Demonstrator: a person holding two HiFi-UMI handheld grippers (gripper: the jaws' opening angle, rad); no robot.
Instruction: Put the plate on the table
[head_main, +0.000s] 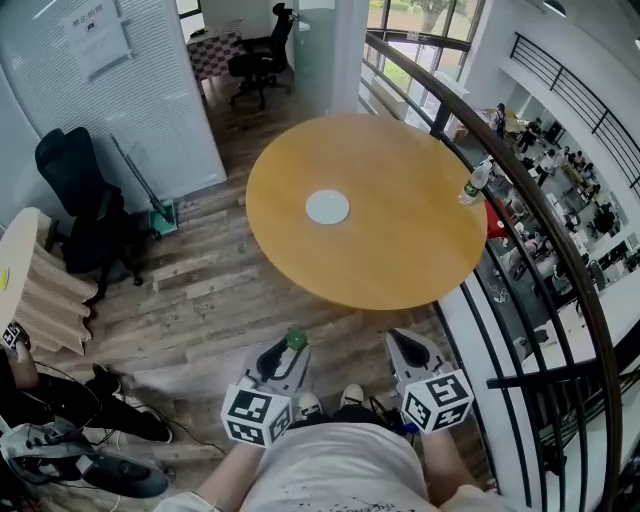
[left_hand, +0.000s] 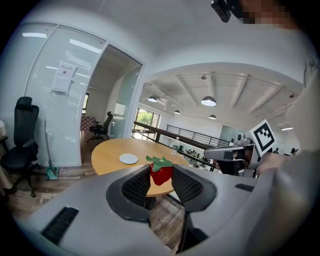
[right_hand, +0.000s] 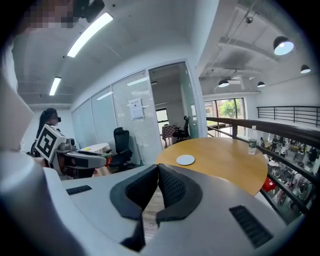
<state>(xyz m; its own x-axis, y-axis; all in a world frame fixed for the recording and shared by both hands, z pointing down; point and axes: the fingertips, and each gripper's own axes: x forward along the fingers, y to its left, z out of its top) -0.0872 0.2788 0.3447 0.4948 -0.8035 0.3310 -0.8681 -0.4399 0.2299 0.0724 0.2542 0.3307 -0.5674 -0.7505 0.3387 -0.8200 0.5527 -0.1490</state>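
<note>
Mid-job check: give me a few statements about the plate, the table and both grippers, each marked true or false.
1. The white plate lies on the round table. True.
2. The left gripper is empty. False: its fingers clamp a red strawberry.
3. The right gripper has its fingers together with nothing between them. True.
4. A bottle stands right beside the plate. False: the bottle stands at the table's right edge, well apart from the plate.
5. Both grippers are over the table. False: they are short of its near edge, above the floor.
</note>
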